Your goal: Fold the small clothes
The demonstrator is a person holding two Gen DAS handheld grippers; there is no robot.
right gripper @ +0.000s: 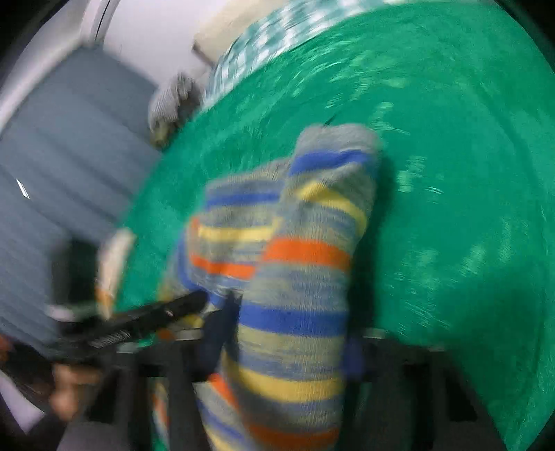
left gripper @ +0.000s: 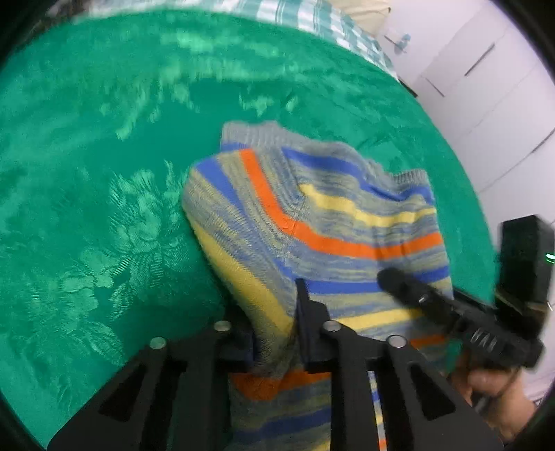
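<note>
Both grippers' fingers [left gripper: 305, 312] pinch striped knit garment [left gripper: 329, 222]; open green bedspread [left gripper: 104, 173] beyond its edges.

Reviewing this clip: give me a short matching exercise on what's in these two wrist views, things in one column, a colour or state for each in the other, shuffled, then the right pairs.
Things:
1. striped knit garment
2. bed cover
3. left gripper
4. checked cloth

Colour or state:
a. plain green with a woven flower pattern
b. teal and white, at the far edge of the bed
c. blue, orange and yellow bands on grey
d. black, closed on a fold of knit

Pairs: 1-c, 2-a, 3-d, 4-b
</note>
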